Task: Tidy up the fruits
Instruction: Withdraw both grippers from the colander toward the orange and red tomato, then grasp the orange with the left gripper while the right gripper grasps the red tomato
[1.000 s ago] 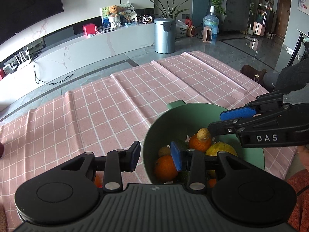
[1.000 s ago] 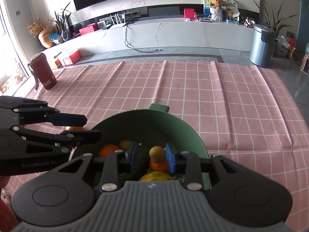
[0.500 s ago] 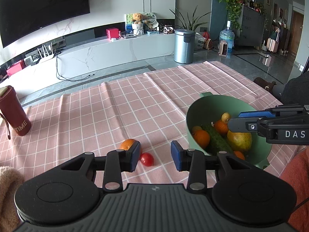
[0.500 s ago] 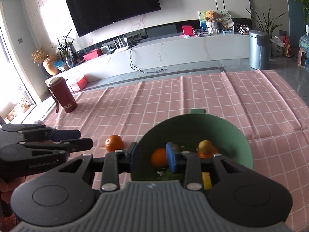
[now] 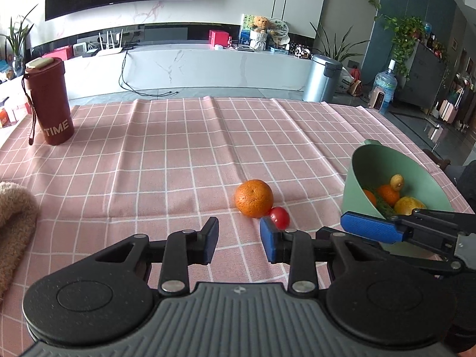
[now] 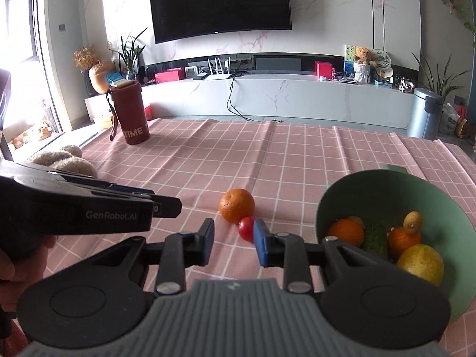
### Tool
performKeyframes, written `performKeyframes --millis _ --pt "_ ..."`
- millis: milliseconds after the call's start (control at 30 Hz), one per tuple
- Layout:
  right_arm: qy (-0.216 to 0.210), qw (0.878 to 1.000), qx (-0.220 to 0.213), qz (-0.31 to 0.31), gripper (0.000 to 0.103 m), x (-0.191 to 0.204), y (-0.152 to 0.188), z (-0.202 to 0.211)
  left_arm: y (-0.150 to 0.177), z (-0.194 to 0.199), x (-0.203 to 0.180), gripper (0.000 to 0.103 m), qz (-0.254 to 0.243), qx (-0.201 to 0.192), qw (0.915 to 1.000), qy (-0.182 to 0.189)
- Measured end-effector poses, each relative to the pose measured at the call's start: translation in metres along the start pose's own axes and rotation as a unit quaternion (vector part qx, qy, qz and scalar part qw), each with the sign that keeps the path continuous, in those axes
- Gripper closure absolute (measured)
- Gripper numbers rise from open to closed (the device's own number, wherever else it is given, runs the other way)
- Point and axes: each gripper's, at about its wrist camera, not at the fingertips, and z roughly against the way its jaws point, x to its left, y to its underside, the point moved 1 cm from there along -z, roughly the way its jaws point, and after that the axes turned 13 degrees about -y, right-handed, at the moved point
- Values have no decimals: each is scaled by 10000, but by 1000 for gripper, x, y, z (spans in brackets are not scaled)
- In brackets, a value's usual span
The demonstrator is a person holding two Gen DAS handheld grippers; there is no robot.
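Pink cloth [image 5: 178, 154] open; orange [image 5: 253, 198] touching tomato [image 5: 280, 217].

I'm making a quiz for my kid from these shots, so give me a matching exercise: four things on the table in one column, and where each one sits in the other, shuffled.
Things:
1. orange
2. cherry tomato
3. lemon
4. red bottle marked TIME

Places:
A. inside the green bowl
B. upright at the far left of the pink checked tablecloth
C. loose on the cloth, left of the bowl
D. against the orange's near side

Pairs: 1-C, 2-D, 3-A, 4-B
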Motion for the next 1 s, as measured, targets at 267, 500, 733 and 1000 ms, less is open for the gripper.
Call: performKeyframes --millis 267,500,733,1000 --pt "305 9982 306 413 80 -1 2 -47 8 -26 5 66 -60 186 9997 124" --pt "602 9947 514 656 80 -5 4 -76 9 -45 10 67 -63 305 9993 185" --pt "669 9932 699 646 80 -11 3 -98 2 -57 8 67 -107 278 9989 365" --pt "811 9901 819 802 83 -10 4 -104 -4 -69 2 65 -161 308 9979 539"
